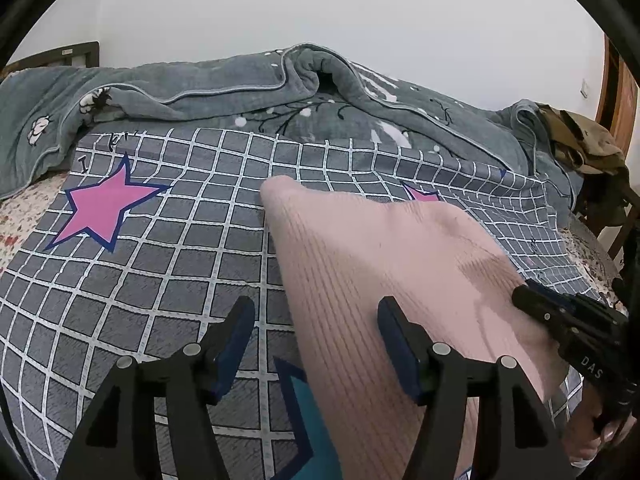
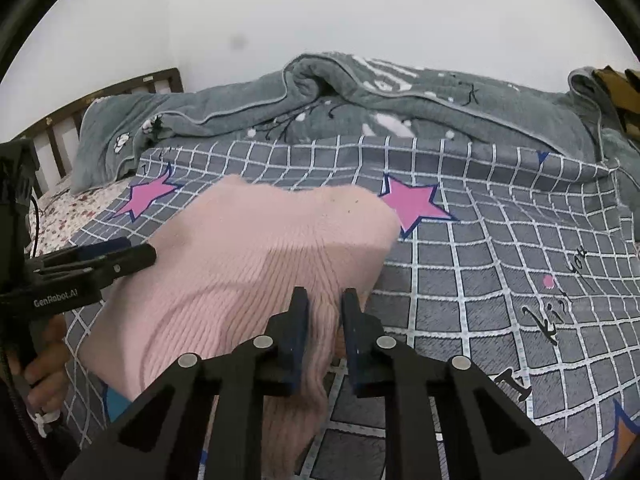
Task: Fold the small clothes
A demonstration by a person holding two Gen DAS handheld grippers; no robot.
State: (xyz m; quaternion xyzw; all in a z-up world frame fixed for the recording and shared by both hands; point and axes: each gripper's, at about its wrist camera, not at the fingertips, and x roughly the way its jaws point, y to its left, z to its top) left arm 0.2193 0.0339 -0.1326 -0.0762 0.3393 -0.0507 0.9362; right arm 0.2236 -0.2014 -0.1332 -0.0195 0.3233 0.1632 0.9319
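A pink ribbed knit garment (image 1: 384, 264) lies across a grey checked sheet (image 1: 168, 264) with pink stars. In the left wrist view my left gripper (image 1: 316, 312) is open wide; the garment's left edge runs between its fingers, and neither pad presses on it. My right gripper (image 1: 520, 294) comes in from the right onto the garment's near right side. In the right wrist view the right gripper (image 2: 326, 304) has its jaws narrow, shut on a bunch of the pink garment (image 2: 256, 248). The left gripper (image 2: 136, 250) shows at the garment's left edge, held by a hand (image 2: 44, 368).
A grey quilt (image 1: 248, 92) with a flower print is bunched along the back of the bed against a white wall. A dark wooden headboard (image 2: 120, 88) stands at the far left. Olive clothing (image 1: 580, 140) lies at the far right. A floral sheet (image 2: 68, 208) shows at the left.
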